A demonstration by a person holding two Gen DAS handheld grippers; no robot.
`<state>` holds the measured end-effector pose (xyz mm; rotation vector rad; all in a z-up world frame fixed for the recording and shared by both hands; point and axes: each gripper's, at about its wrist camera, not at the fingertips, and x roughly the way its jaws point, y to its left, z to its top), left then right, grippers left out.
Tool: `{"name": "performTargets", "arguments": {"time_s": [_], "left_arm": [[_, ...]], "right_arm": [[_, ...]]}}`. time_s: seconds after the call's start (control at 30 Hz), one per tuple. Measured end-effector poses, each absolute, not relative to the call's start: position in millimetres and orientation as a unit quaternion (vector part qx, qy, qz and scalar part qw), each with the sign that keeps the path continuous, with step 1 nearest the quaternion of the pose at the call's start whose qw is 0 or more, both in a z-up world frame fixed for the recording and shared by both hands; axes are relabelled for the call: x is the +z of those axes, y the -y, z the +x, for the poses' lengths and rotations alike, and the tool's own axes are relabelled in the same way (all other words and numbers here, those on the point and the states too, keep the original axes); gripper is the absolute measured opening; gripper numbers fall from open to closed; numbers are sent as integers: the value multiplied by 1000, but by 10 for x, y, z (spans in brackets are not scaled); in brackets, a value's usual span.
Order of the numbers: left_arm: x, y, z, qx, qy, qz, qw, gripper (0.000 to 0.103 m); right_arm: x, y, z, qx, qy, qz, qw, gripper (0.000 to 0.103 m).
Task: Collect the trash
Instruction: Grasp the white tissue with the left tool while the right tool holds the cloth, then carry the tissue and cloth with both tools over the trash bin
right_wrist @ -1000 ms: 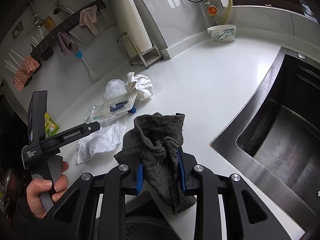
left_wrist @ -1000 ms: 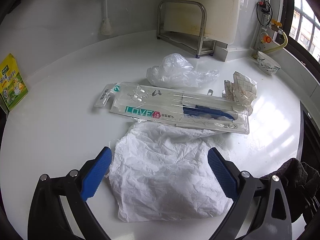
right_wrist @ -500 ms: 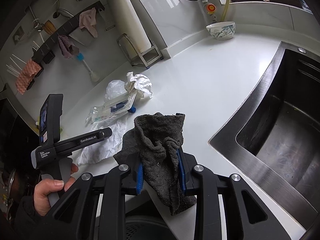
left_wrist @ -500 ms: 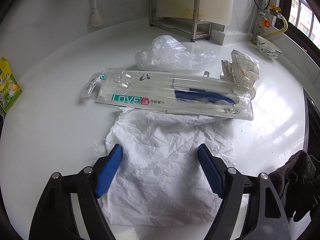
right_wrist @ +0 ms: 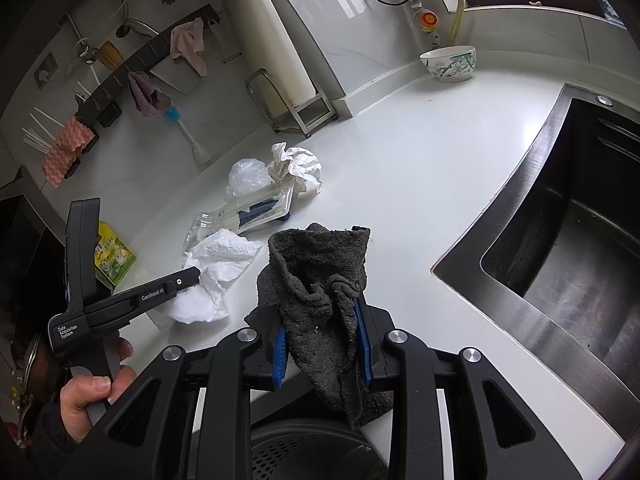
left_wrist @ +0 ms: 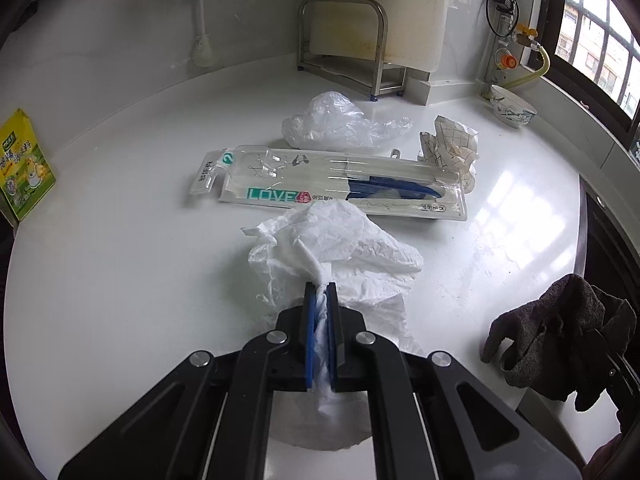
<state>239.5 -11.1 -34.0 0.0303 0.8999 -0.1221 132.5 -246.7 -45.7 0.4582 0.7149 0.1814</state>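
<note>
Left claw (left_wrist: 320, 292) pinches crumpled white paper (left_wrist: 336, 240).

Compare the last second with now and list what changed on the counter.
The left gripper has just closed on the white tissue paper, bunching the flat sheet into a peak. Unchanged: the right gripper clamps the dark rag; the toothbrush package, plastic bag and crumpled paper lie as before.

Counter (left_wrist: 120, 280) left of white paper (left_wrist: 340, 240) bare up to yellow packet (left_wrist: 24, 168). Ahead way blocked: toothbrush pack (left_wrist: 340, 188), plastic bag (left_wrist: 336, 124), crumpled paper (left_wrist: 450, 148). Right strip of counter free before sink (right_wrist: 560, 260). Rack (left_wrist: 344, 40) and bowl (left_wrist: 512, 106) along back wall.
</note>
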Motion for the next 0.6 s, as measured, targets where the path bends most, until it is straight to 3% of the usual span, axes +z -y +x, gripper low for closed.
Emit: {"name": "performTargets", "arguments": {"time_s": [0.6], "left_arm": [[-45, 39, 1040, -91, -393, 23, 915, 6]], "right_arm": [[-259, 2112, 345, 86, -338, 180, 920, 26]]}}
